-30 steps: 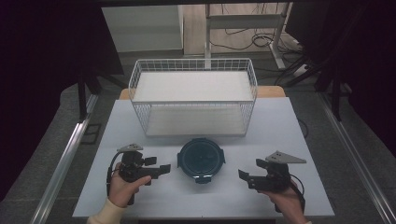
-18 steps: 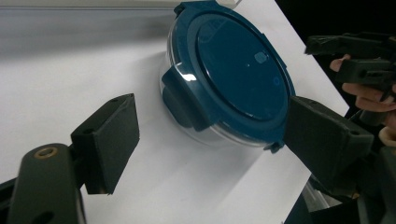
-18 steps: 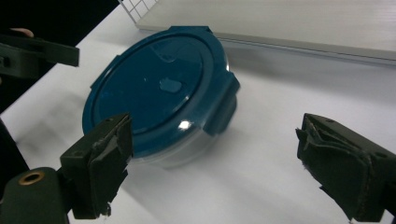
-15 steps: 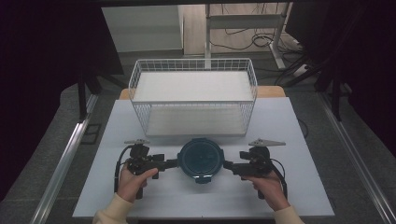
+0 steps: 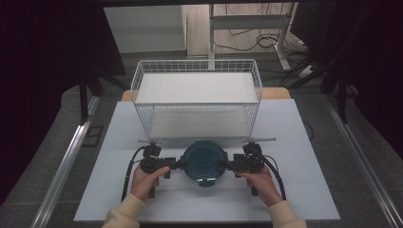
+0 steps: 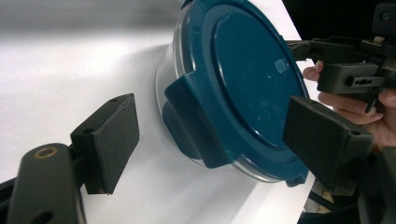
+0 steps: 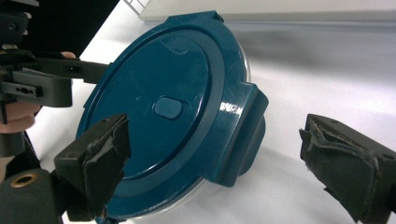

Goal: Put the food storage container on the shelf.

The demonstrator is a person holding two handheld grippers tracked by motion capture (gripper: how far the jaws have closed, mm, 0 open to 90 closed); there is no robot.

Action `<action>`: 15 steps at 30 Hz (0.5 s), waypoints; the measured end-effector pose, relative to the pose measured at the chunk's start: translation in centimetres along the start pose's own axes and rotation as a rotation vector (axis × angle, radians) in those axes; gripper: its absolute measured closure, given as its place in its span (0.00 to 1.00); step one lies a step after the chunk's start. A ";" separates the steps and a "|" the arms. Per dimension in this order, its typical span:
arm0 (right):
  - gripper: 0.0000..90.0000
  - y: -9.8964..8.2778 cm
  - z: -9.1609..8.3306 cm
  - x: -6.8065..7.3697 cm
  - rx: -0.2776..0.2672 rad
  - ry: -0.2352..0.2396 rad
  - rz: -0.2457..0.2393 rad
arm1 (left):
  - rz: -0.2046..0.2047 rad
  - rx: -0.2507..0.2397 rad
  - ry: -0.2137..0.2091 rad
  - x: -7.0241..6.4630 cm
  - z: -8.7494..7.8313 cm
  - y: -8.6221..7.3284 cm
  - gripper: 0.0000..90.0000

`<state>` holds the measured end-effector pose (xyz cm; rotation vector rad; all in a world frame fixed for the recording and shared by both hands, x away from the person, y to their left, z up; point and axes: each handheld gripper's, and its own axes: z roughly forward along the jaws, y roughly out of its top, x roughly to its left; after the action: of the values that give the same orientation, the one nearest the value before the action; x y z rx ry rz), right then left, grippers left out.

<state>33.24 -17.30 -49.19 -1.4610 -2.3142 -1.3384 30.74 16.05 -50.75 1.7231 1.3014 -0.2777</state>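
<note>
High view: round container [image 5: 205,161] with a dark teal plastic lid sits on the white worktop [image 5: 304,142], just in front of a white wire basket [image 5: 196,97]. Left claw [image 5: 181,165] and right claw [image 5: 226,164] flank it.

Left gripper view: jaws apart, matte black pads astride the lid's latch tab [image 6: 187,116]; clear wall below.

Right gripper view: jaws apart around the opposite tab [image 7: 247,126]; worn pads.

Container [image 6: 233,88] contents hidden under teal lid [image 7: 159,112]; its far rim cut off beyond the left tool [image 6: 210,135], near rim behind right tool's [image 7: 224,163] jaw, latches unclear.
</note>
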 end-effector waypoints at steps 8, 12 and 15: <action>0.09 -0.4 1.1 0.0 0.024 0.037 0.037 | -0.016 0.027 -0.047 -0.1 1.1 -0.2 0.20; 0.11 -0.5 1.8 0.1 0.039 0.059 0.059 | -0.026 0.041 -0.064 -0.2 1.4 -0.3 0.21; 0.14 -0.6 2.0 0.1 0.037 0.068 0.072 | -0.021 0.051 -0.057 -0.3 1.7 -0.4 0.22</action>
<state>33.43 -15.86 -50.73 -1.4496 -2.2104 -1.2981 30.87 14.58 -51.66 1.7323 1.2821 -0.3721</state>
